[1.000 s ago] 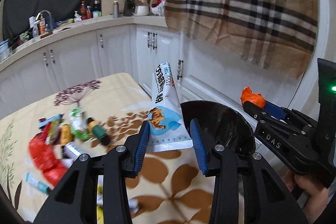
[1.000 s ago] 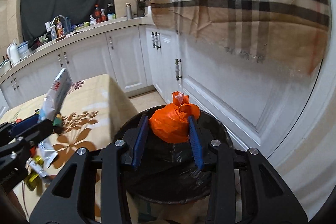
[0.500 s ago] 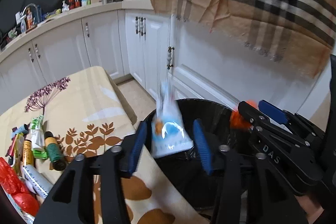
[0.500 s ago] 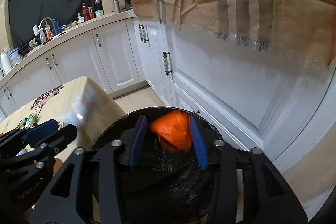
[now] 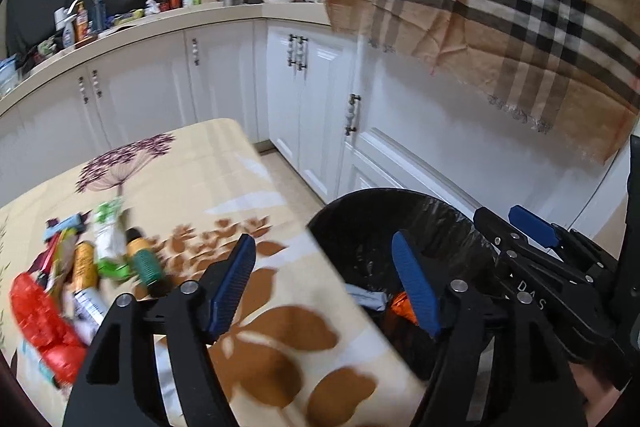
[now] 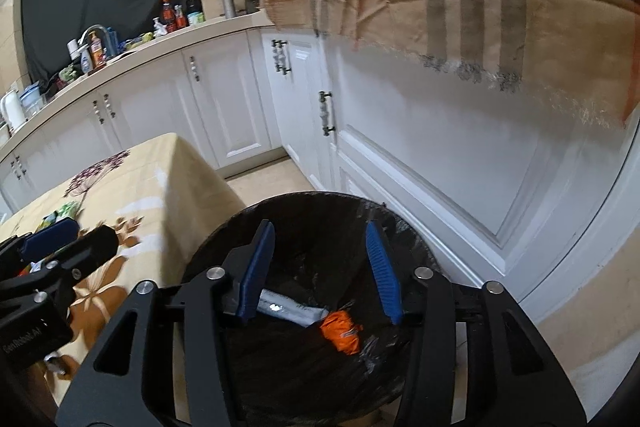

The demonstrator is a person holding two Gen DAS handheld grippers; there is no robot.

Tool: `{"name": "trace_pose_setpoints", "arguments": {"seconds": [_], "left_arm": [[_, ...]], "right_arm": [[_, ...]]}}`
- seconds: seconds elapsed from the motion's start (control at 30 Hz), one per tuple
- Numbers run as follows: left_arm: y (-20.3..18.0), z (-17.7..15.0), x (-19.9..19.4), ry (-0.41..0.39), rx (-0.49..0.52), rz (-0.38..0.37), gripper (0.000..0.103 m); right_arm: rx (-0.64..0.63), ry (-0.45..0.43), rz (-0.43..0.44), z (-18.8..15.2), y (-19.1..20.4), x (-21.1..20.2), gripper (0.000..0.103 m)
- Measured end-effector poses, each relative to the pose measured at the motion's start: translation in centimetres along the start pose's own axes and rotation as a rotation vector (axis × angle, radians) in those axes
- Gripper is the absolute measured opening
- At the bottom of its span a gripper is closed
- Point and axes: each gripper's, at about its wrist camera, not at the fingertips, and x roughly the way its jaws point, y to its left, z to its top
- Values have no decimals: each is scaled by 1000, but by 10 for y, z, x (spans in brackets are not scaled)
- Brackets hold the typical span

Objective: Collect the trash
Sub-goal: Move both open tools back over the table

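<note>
Kitchen table [image 5: 256, 179] w/ trash pile [image 5: 80, 267] left; both grippers [image 5: 324, 283] [image 6: 320, 271] spread apart, empty over bin [image 6: 404, 239]. Next: likely back for more.

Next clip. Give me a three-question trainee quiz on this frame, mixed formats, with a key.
1. True or false: the right gripper holds the orange bag.
2. Where does the white packet lie? A) on the table B) in the bin C) in the left gripper
3. Fill in: the trash not yet collected lies on the ___.

Key: 1 false, both grippers are open and empty; 2 B; 3 table.
</note>
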Motion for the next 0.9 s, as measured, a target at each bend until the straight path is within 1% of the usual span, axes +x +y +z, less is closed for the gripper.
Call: {"name": "trace_pose_setpoints", "arguments": {"seconds": [0.03,0.1,0.2,0.37,0.57,0.7,0.9], "left_arm": [[7,-3,-8,-8,-8,11,71],[18,-7,-21,-21,-18,34,74],[38,-16,-41,-32,-37,75,74],[81,-37,-72,-33,-82,155,75],[134,-66,-106,-30,-154,260,75],[162,-83,-123,-30,-196,303,75],[190,-101,-139,-29,-239,344,75]], "right_arm": [[-4,1,6,-1,4,-3,54],[-18,2,29,-4,17,-12,55],[-46,0,61,-9,36,-24,57],[-96,9,144,-21,76,-46,57],[-160,35,214,-40,121,-62,57],[-195,53,252,-50,148,-69,57],[-250,97,311,-65,184,-72,57]]}}
